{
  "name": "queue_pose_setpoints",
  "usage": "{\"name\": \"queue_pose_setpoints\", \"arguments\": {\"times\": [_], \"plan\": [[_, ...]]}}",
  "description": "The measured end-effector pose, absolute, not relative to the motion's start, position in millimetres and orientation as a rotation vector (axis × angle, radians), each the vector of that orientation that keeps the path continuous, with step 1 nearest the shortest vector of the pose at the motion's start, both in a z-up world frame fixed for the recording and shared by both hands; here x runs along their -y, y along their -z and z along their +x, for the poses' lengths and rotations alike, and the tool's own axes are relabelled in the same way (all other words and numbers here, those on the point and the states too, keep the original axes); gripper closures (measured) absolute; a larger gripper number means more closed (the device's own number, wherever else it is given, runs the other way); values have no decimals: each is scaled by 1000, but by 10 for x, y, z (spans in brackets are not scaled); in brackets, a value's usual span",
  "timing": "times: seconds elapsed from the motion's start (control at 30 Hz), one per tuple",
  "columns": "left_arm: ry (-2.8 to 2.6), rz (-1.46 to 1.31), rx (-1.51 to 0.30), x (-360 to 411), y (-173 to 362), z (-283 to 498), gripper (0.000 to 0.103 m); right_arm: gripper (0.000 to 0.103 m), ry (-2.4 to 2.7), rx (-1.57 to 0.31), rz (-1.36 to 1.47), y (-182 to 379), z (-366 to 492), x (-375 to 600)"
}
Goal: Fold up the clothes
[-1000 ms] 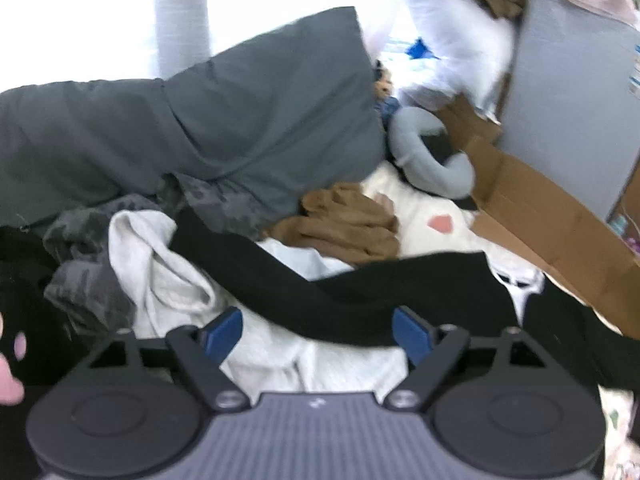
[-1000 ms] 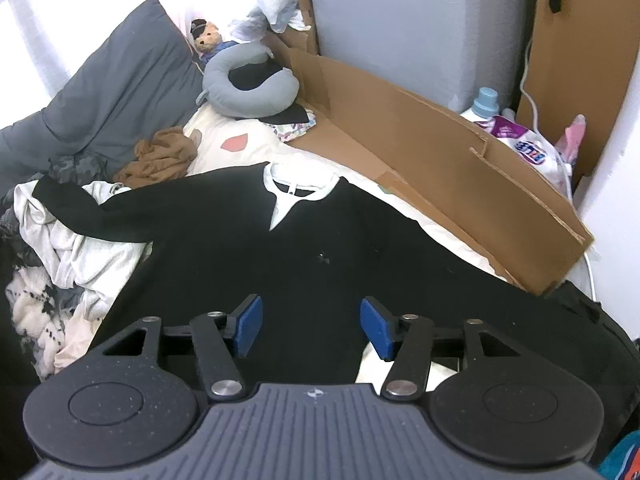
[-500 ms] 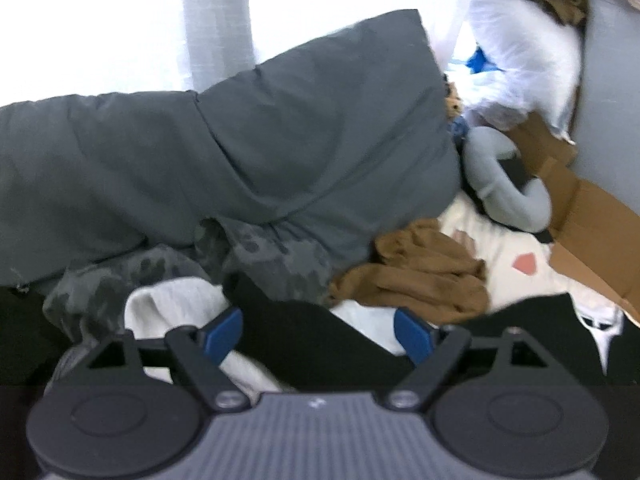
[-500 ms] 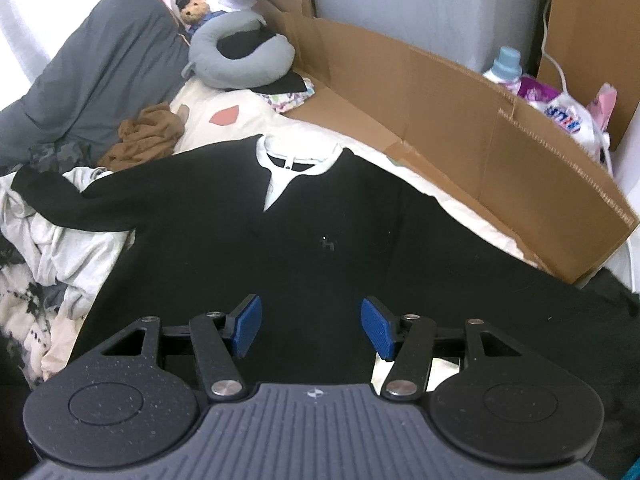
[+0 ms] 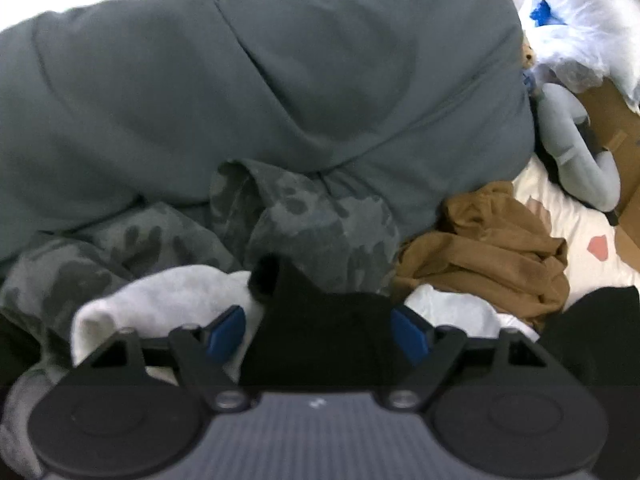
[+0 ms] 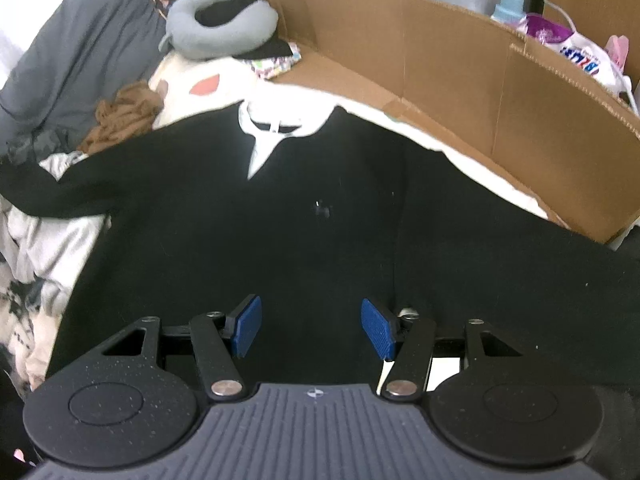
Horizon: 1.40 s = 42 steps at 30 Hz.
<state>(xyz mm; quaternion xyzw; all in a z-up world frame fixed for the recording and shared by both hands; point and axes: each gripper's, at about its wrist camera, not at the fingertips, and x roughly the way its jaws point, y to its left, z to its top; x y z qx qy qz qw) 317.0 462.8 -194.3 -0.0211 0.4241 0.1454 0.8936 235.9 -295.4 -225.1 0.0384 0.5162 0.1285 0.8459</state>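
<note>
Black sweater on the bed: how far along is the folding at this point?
Done: the black sweater lies spread flat, front up, collar away from the camera. In hand: nothing gripped; the left hand-held gripper straddles the sleeve end, jaws closing, while the right hand-held gripper is open above the hem. Left: every fold, plus the heaped clothes.

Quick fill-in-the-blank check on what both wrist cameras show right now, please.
1. The black sweater lies spread flat with its ____ collar away from the right gripper.
2. Its sleeve end sits between the ____ gripper's fingers.
3. The crumpled garment beside the grey pillow is ____.

Missing: white; left; brown
</note>
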Motion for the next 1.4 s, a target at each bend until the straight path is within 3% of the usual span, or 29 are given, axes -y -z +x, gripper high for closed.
{"name": "queue_pose_setpoints", "arguments": {"times": [0.07,0.1,0.17,0.2,0.23,0.33,0.67,0.8,0.97,1.1,1.23,1.4], "plan": [[-296,-38,-898,-4632,1993,3212,25,41,-274,-1103,71,2317,2338,2956],[-298,-32,-910,-4632,2017,3236,33,41,-274,-1110,69,2348,2328,2960],[-300,-16,-924,-4630,2023,3259,57,41,-271,-1127,63,2417,2310,2967],[-289,-26,-927,-4642,2001,3261,87,41,-269,-1133,61,2445,2305,2971],[-279,-34,-929,-4653,1976,3260,92,41,-267,-1138,61,2465,2301,2973],[-263,36,-854,-4594,1759,3203,95,41,-267,-1138,60,2483,2293,2969],[-323,87,-677,-4727,1179,3051,95,41,-261,-1126,59,2479,2321,3000],[-350,81,-642,-4756,1229,2956,95,41,-252,-1129,62,2515,2330,3041],[-396,111,-763,-4811,1624,3066,92,41,-254,-1150,54,2626,2342,3056],[-439,129,-759,-4781,1745,3093,76,41,-249,-1163,44,2699,2314,3078],[-437,161,-717,-4645,1619,2998,35,41,-235,-1167,46,2749,2287,3123],[-384,159,-677,-4363,1384,2871,30,41,-198,-1138,81,2739,2298,3247]]}}
